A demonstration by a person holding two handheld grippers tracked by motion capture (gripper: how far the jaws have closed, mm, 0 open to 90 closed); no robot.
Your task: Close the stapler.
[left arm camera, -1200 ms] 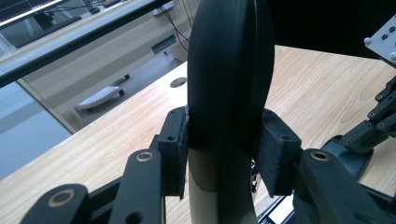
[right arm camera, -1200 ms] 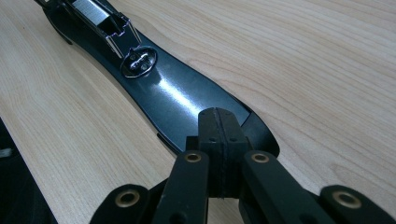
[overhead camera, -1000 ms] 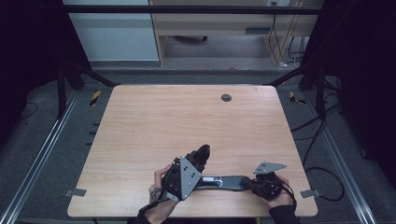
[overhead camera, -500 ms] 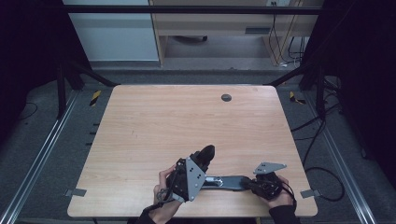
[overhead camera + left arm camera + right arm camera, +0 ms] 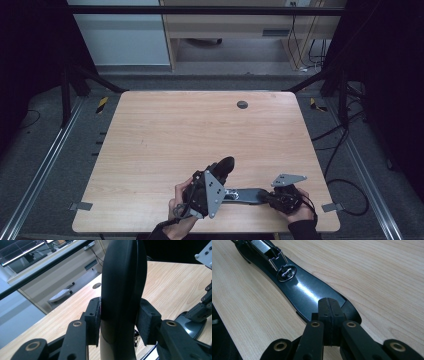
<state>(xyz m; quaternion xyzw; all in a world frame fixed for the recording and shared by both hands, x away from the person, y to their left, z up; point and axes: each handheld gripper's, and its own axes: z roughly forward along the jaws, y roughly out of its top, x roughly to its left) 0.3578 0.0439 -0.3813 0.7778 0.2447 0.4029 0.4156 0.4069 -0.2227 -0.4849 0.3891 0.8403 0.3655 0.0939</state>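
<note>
Stapler (image 5: 235, 192) opened at the counter's near edge.
Left gripper (image 5: 120, 325) clamps its lid; right gripper (image 5: 329, 315), jaws together, presses the base; refilling remains.

Black stapler (image 5: 240, 192) opened wide near front edge of wooden table (image 5: 200, 130). Upper arm gripped by left gripper (image 5: 212, 182), base pressed down by right gripper (image 5: 270, 198). Small round grommet (image 5: 242, 104) seen near far edge.
</note>
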